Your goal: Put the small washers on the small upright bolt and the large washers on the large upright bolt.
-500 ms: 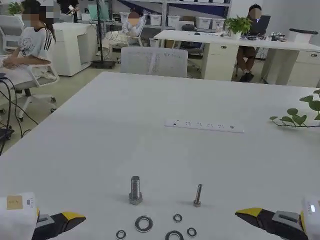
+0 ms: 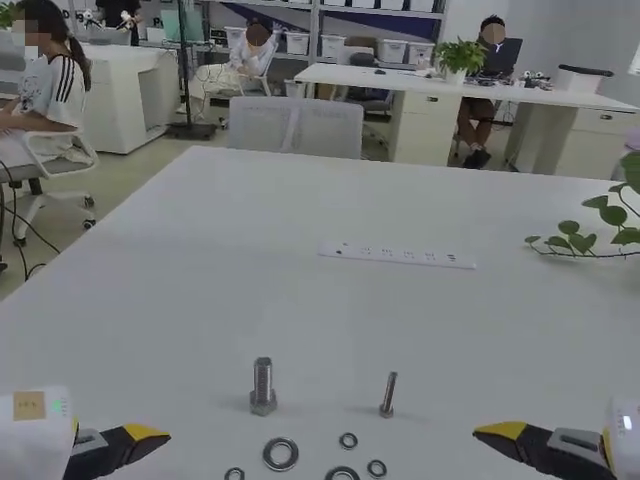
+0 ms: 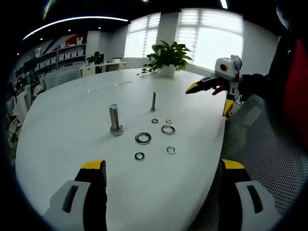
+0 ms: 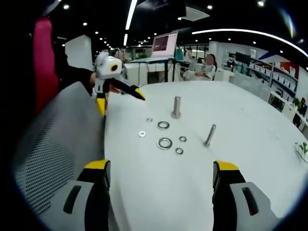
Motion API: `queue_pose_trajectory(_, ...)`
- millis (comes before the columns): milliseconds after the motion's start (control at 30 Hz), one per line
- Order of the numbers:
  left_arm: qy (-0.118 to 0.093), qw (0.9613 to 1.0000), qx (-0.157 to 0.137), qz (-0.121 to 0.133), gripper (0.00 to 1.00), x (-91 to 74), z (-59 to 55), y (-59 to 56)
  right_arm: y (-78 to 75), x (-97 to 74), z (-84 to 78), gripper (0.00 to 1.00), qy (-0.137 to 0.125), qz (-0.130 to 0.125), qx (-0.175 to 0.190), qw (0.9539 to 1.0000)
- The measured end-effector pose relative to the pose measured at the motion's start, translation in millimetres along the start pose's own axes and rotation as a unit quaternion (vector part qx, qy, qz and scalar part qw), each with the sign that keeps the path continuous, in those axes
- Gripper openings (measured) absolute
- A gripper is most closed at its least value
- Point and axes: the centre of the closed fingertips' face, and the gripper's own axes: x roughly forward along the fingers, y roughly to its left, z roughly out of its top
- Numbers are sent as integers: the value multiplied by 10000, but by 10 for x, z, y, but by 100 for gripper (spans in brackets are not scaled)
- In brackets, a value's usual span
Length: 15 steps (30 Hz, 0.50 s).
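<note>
Presently, the left tongs [image 3: 162, 166] stand wide open with nothing between the jaws, held low at the near edge of the white surface [image 2: 300, 300]. The right tongs [image 4: 161, 166] are likewise wide open and hold nothing, at the same near edge on the opposite side. In the head view each pair enters from a bottom corner with its yellow tip pointing inward, well apart from the hardware that lies between them.

The large bolt [image 2: 262, 385] stands upright on its head near the front of the surface. The small bolt [image 2: 388, 394] stands upright to its right, apart from it.

All six washers lie flat on the surface, off the bolts and on the person's side of them. The two large washers [image 3: 143, 138] [image 3: 168, 129] lie close together without touching. Of the four small washers, two [image 3: 154, 121] [image 3: 169, 121] lie near the foot of the small bolt, and two [image 3: 139, 156] [image 3: 171, 149] lie nearer the person, beyond the large washers. No washer is seen touching another.

Farther back a white power strip [image 2: 397, 254] lies across the surface, and a leafy plant [image 2: 600, 225] reaches in at the right edge.
</note>
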Motion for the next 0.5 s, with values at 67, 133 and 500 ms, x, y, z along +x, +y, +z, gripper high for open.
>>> queue_pose_trajectory(67,-2,10000,-5,-1,98,-5,-2,12,-4,-6,-19,89,33,-6,16,10000)
queue_pose_trajectory(133,6,10000,-15,-3,97,-10,-4,15,-7,-8,-23,88,34,-1,24,10000)
queue_pose_trajectory(500,13,10000,15,18,97,-37,9,22,20,-1,-28,88,41,-5,28,10000)
